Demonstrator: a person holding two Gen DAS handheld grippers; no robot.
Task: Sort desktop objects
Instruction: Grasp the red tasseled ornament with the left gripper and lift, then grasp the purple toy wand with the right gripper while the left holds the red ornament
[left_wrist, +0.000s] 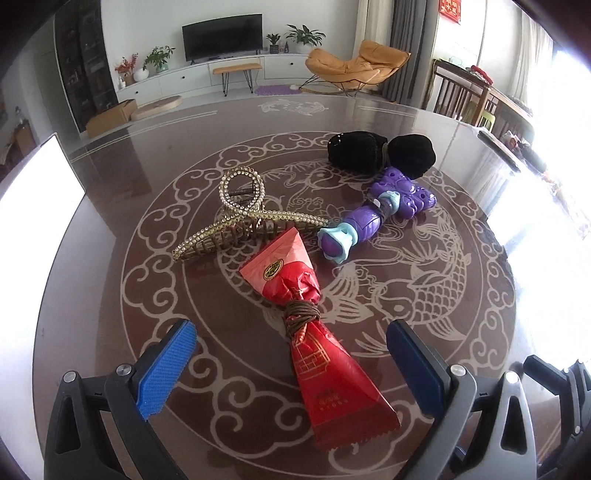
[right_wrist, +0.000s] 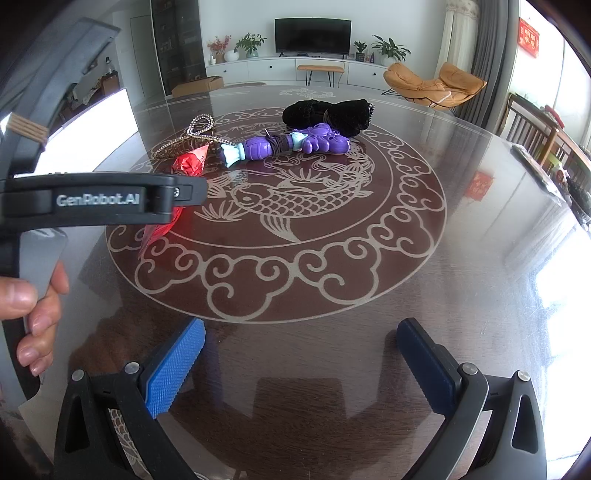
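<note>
Tongs of the left hand (left_wrist: 291, 347) gaped, empty, around a red foil packet tied with brown cord (left_wrist: 310, 325) at twelve o'clock; closing on it seemed next. Right tongs (right_wrist: 301, 350) hung open.

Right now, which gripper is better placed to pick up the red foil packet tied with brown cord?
Left. The open left gripper already straddles the red foil packet. The open right gripper sits over bare glass table, far from it.
</note>
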